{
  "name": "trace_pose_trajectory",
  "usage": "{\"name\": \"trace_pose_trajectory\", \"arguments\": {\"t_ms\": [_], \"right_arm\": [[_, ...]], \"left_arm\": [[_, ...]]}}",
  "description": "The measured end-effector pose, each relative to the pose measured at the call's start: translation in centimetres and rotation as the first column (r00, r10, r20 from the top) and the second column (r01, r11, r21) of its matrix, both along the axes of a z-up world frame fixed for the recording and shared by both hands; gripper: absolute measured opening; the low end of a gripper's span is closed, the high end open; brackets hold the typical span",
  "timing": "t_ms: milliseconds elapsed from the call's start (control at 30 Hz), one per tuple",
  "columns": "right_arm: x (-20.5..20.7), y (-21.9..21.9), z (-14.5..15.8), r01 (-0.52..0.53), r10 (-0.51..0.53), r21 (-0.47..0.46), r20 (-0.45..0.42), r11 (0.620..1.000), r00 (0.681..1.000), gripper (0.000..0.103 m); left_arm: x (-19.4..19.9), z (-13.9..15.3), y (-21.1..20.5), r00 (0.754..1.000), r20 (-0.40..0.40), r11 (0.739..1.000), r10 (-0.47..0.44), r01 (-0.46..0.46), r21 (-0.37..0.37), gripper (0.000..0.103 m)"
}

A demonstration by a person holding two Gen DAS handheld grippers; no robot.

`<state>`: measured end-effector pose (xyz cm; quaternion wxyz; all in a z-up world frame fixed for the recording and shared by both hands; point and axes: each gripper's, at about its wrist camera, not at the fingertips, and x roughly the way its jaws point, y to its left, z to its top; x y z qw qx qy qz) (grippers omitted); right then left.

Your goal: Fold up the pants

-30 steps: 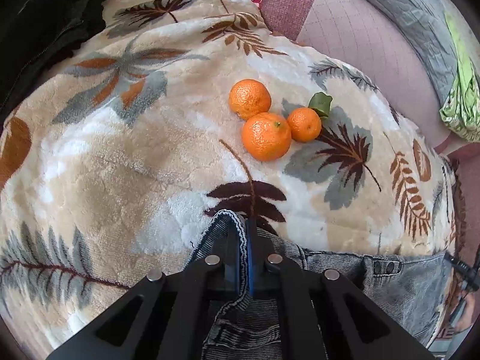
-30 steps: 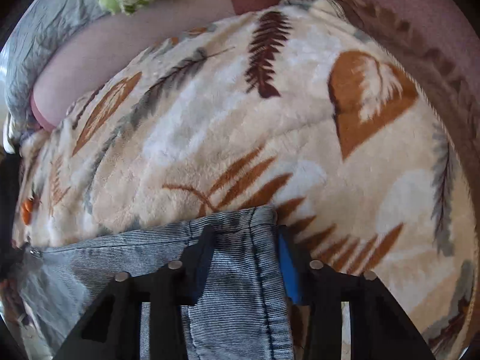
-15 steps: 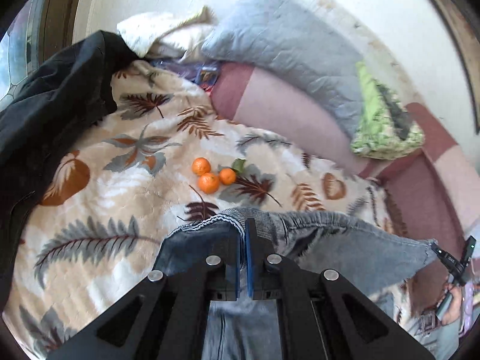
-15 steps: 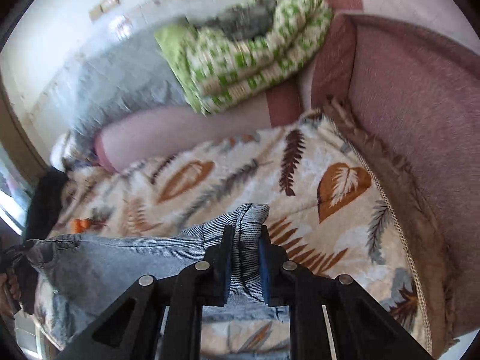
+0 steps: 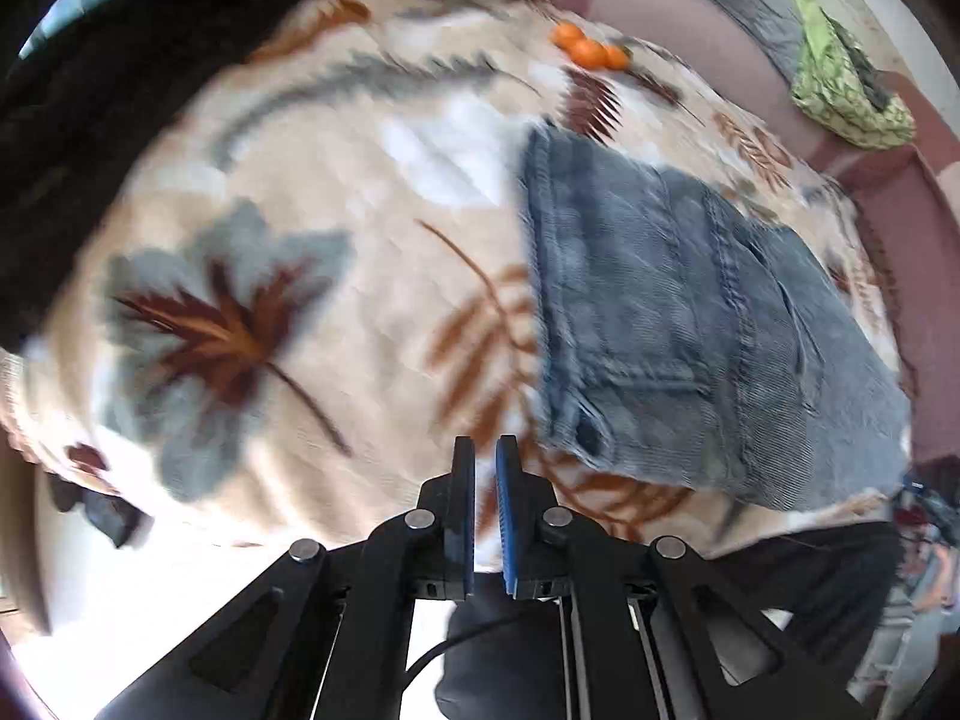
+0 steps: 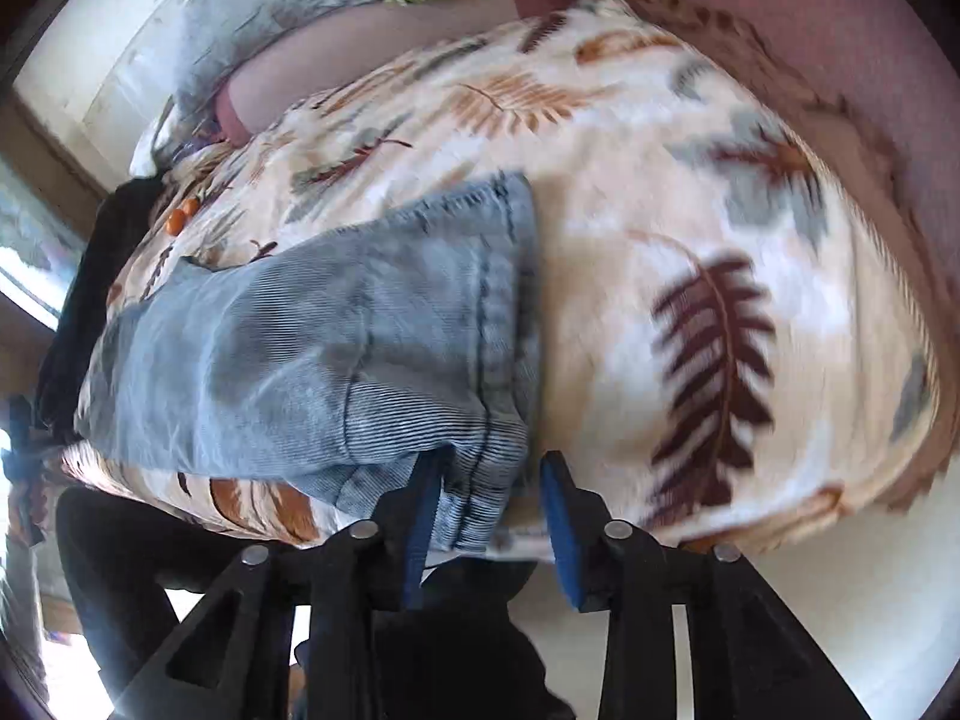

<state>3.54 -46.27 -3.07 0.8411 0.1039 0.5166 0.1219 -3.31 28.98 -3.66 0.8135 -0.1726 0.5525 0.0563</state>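
Observation:
The grey-blue denim pants [image 5: 690,324] lie folded over on the leaf-print blanket [image 5: 300,240], near its front edge. My left gripper [image 5: 485,456] is nearly shut and empty, just left of the pants' near corner, not touching them. In the right wrist view the pants [image 6: 336,348] lie in a folded stack. My right gripper [image 6: 492,474] is open, its fingers standing either side of the pants' near right corner without pinching it.
Three oranges [image 5: 588,51] sit at the far side of the blanket. A black garment [image 5: 90,120] lies at the left. A grey pillow [image 6: 270,12] and a green-patterned cloth [image 5: 840,90] rest on the pink sofa back [image 6: 840,60].
Both grippers carried the pants' edge up and back toward the front of the blanket, laid it down folded, and let go. Both now sit back at the near edge.

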Motion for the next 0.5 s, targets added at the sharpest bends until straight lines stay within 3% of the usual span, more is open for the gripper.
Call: {"name": "trace_pose_trajectory", "arguments": {"t_ms": [67, 100, 133, 200, 267, 300, 367, 400, 467, 500], "right_arm": [[-0.3, -1.7, 2.0, 0.067, -0.072, 0.079, 0.054, 0.995, 0.996, 0.052], [-0.1, -2.6, 2.9, 0.110, -0.119, 0.110, 0.077, 0.988, 0.990, 0.069], [0.4, -3.3, 3.6, 0.143, -0.156, 0.133, 0.095, 0.981, 0.983, 0.074], [2.2, -3.8, 4.4, 0.166, -0.186, 0.211, 0.081, 0.963, 0.979, 0.074], [4.7, -2.4, 3.9, 0.142, -0.151, 0.262, 0.015, 0.955, 0.988, 0.074], [6.0, -1.5, 3.3, 0.147, -0.145, 0.238, -0.024, 0.960, 0.989, 0.074], [8.0, 0.0, 1.7, 0.149, -0.135, 0.209, -0.078, 0.966, 0.988, 0.074], [8.9, 0.7, 0.9, 0.146, -0.124, 0.209, -0.116, 0.967, 0.985, 0.071], [9.3, 1.9, -0.4, 0.123, -0.096, 0.179, -0.149, 0.976, 0.984, 0.056], [9.6, 3.0, -0.6, 0.087, -0.067, 0.118, -0.165, 0.989, 0.984, 0.033]], "left_arm": [[0.3, 3.0, 0.1, 0.996, 0.083, 0.997, 0.039, -0.045, 0.061, 0.008], [0.6, 4.5, -0.4, 0.992, 0.125, 0.995, 0.031, -0.042, 0.089, 0.008], [1.0, 6.0, -1.2, 0.985, 0.173, 0.994, 0.012, -0.031, 0.109, 0.009], [2.3, 7.9, -3.5, 0.971, 0.234, 0.995, -0.036, 0.013, 0.097, 0.011], [3.8, 8.1, -6.7, 0.963, 0.247, 0.994, -0.106, 0.095, 0.055, 0.019], [4.3, 7.6, -8.5, 0.959, 0.245, 0.990, -0.140, 0.133, 0.048, 0.024], [5.5, 5.7, -12.1, 0.955, 0.213, 0.978, -0.205, 0.194, 0.070, 0.026], [6.3, 4.2, -13.4, 0.960, 0.176, 0.976, -0.217, 0.207, 0.072, 0.026], [7.3, 0.8, -14.5, 0.973, 0.101, 0.978, -0.209, 0.206, 0.033, 0.026], [7.6, -0.6, -14.6, 0.977, 0.079, 0.981, -0.196, 0.195, 0.018, 0.026]]}}
